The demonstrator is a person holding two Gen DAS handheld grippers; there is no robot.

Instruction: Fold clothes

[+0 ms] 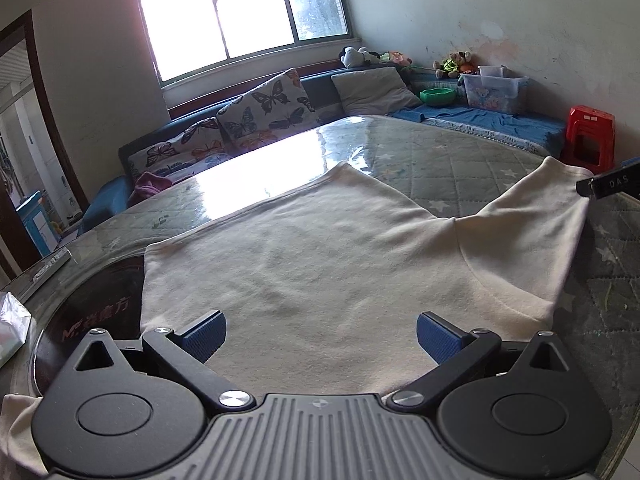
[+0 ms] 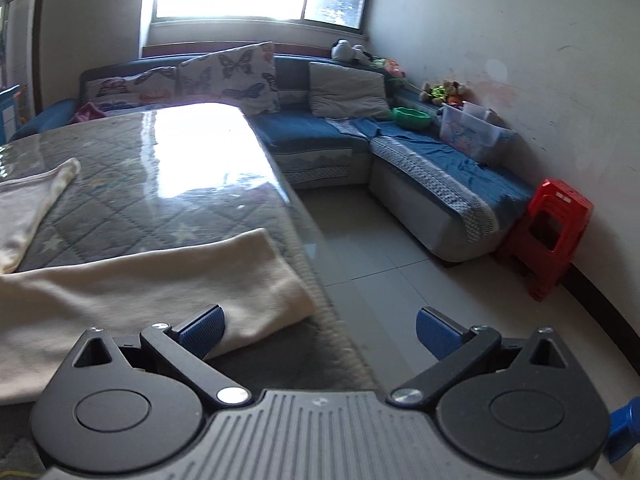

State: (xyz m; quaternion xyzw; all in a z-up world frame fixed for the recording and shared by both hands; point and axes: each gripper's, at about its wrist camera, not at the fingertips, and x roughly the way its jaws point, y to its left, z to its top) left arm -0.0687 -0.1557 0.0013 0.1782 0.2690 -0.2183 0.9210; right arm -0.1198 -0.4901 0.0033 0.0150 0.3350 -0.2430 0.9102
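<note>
A cream long-sleeved top (image 1: 312, 264) lies spread flat on the glass-topped table (image 1: 440, 152), one sleeve reaching to the right (image 1: 540, 216). My left gripper (image 1: 321, 338) hovers open over the garment's near edge, nothing between its blue pads. In the right wrist view a cream sleeve (image 2: 160, 284) lies along the table's right edge and another cream corner (image 2: 36, 204) shows at the far left. My right gripper (image 2: 320, 334) stands open at the table's edge, its left pad (image 2: 202, 332) just over the sleeve end, its right pad (image 2: 438, 334) over the floor.
A quilted star-pattern cloth lies under the table glass (image 2: 132, 200). A blue corner sofa (image 2: 420, 168) with butterfly cushions (image 1: 264, 104), a plastic box (image 1: 494, 90) and a green bowl (image 1: 438, 96) runs behind and to the right. A red stool (image 2: 548, 232) stands by the wall. Tiled floor (image 2: 380, 264) lies right of the table.
</note>
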